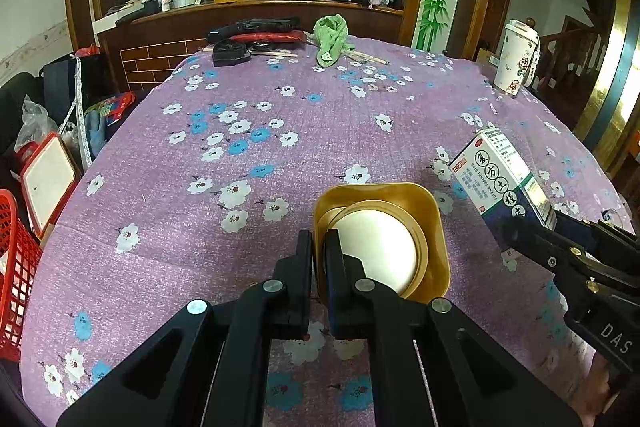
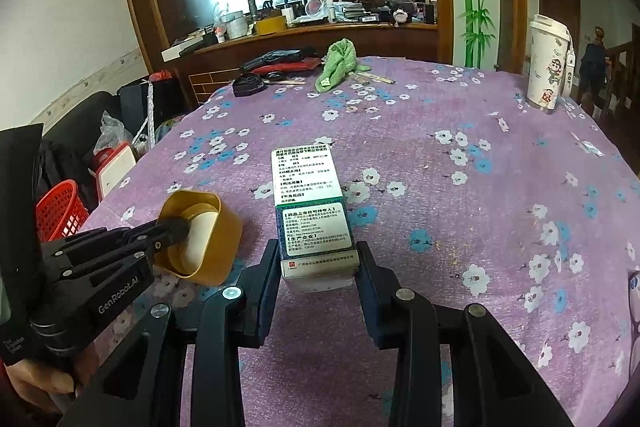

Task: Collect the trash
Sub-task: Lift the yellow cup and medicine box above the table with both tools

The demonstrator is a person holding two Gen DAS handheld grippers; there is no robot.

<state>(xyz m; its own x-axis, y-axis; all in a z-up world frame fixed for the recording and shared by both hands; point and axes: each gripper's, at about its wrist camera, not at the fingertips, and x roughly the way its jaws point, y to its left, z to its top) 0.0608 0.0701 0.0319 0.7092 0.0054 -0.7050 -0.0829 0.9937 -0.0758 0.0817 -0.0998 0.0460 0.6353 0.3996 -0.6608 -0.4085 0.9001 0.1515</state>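
Gold plastic tub [image 1: 380, 239] hangs tilted, its near wall pinched in the left gripper [image 1: 319, 259]; beside it the right gripper [image 2: 318, 269] clamps the medicine box [image 2: 312, 211], long axis pointing forward above the floral tablecloth [image 2: 460, 187].

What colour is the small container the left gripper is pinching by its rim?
Golden yellow container, white inside; clearest in the left wrist view.
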